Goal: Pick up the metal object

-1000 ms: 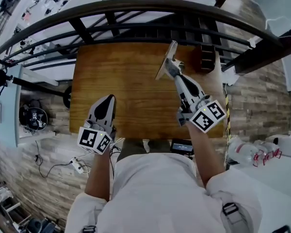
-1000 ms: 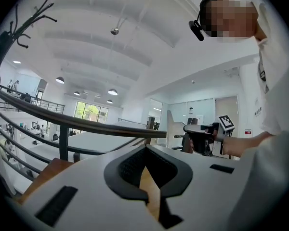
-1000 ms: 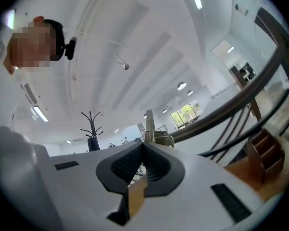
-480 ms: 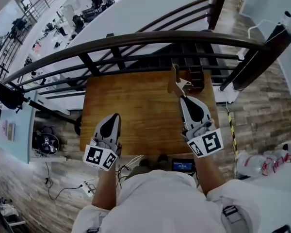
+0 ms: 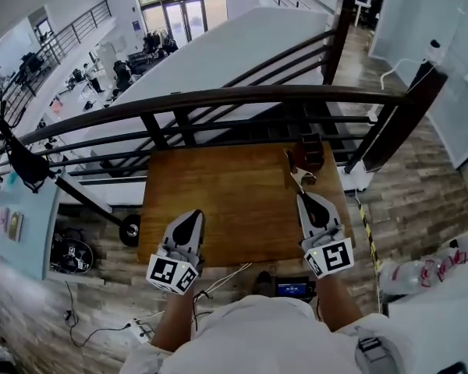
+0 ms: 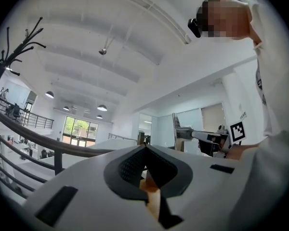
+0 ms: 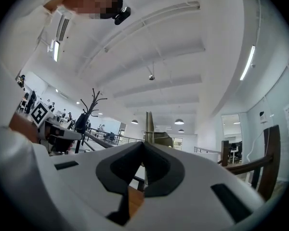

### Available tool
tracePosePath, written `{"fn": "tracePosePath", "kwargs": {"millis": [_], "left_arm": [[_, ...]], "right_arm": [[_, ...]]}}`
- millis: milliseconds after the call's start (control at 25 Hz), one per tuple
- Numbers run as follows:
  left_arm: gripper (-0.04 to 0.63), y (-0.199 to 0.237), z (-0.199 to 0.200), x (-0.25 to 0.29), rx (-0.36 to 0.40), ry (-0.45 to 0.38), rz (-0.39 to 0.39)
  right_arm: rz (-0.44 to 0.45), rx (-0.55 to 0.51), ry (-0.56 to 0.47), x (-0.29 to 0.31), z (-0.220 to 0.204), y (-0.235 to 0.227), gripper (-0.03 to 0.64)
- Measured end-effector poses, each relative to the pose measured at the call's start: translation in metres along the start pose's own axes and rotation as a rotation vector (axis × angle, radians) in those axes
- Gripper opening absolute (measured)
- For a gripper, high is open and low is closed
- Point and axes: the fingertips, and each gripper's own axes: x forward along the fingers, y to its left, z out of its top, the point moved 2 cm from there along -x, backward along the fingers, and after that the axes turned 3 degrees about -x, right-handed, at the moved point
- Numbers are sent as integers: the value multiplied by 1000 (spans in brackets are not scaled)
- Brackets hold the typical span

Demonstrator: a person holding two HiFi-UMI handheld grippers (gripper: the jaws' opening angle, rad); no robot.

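Note:
My right gripper (image 5: 303,194) is shut on the metal object (image 5: 294,167), a thin flat piece with a small bracket. It holds the piece in the air over the right side of the wooden table (image 5: 226,201). In the right gripper view the metal object (image 7: 149,127) stands upright from the closed jaws. My left gripper (image 5: 196,213) hovers over the table's near left edge, shut with nothing in it. In the left gripper view my left gripper (image 6: 145,148) has its jaws together, and the right gripper (image 6: 208,138) shows beyond with the metal object (image 6: 175,130).
A dark curved railing (image 5: 218,98) runs along the far side of the table. A small dark box (image 5: 310,151) sits at the table's back right corner. Cables (image 5: 218,280) lie on the floor below the near edge.
Both grippers have lifted and drawn back toward the person, the right one still gripping the metal object. The head view has tilted up, so the table looks smaller and farther.

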Motion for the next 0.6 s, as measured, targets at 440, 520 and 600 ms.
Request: {"fn": "tracePosePath", "kwargs": {"millis": [440, 520, 600], "left_arm": [[9, 13, -11, -119, -32, -13, 12], [9, 14, -14, -132, -33, -17, 25], [9, 11, -15, -141, -33, -27, 40]], "right_arm": [[-40, 67, 70, -65, 9, 98, 25], [-61, 81, 80, -77, 11, 103, 25], [-74, 93, 91, -87, 13, 107, 25]]}}
